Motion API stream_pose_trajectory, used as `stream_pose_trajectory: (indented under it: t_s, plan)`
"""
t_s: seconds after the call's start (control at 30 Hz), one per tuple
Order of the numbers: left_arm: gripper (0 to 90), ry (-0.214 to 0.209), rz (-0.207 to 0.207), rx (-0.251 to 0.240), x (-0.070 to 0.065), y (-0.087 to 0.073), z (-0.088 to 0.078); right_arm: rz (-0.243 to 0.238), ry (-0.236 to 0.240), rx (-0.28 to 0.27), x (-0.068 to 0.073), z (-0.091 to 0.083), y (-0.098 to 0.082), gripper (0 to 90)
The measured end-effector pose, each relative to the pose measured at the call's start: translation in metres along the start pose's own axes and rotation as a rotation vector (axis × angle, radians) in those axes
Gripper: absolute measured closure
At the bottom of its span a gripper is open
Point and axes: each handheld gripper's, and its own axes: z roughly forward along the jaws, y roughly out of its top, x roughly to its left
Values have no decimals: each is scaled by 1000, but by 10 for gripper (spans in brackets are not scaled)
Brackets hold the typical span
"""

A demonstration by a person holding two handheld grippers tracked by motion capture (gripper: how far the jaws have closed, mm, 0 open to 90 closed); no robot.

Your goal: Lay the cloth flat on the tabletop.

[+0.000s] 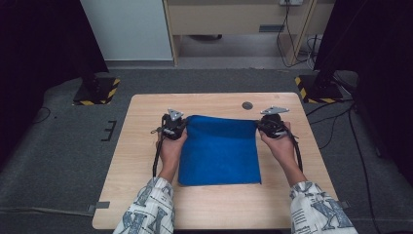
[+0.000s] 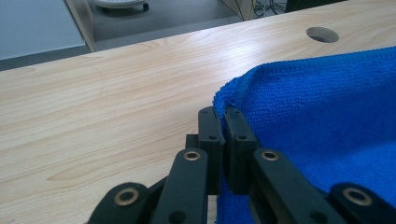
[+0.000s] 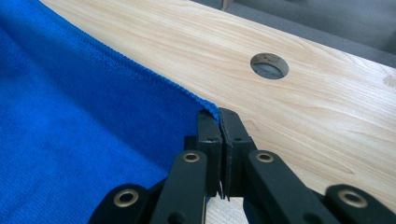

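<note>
Blue microfibre cloth [image 1: 220,151] lies spread mid-table, its far edge lifted. Left gripper [image 1: 174,127] pinches the far left corner tight between closed jaws; right gripper [image 1: 271,126] clamps the far right corner likewise. Beyond, the wooden table [image 1: 146,141] has a cable hole [image 1: 247,105].

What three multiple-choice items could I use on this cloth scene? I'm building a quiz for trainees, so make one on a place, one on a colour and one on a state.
1. Where does the left gripper grip the cloth?
A. near edge
B. far left corner
C. centre

2. What colour is the cloth?
A. red
B. green
C. blue

3. How do the right gripper jaws stand?
A. shut on the cloth corner
B. wide open
C. shut on a cable

Key: 1 B, the left gripper view shows the corner pinched between its jaws; 2 C, blue in every view; 3 A, the right gripper view shows the jaws clamped on the corner, beside the table hole.
</note>
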Motion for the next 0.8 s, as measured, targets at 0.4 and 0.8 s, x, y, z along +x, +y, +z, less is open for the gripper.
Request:
stream_pose_trajectory:
  t_s: [0.4, 0.8]
  plan:
    - [864, -12, 11, 27, -1, 1, 13, 21, -10, 32, -2, 7, -8, 885]
    - [843, 7, 22, 62, 4, -7, 23, 36, -20, 53, -2, 31, -6, 885]
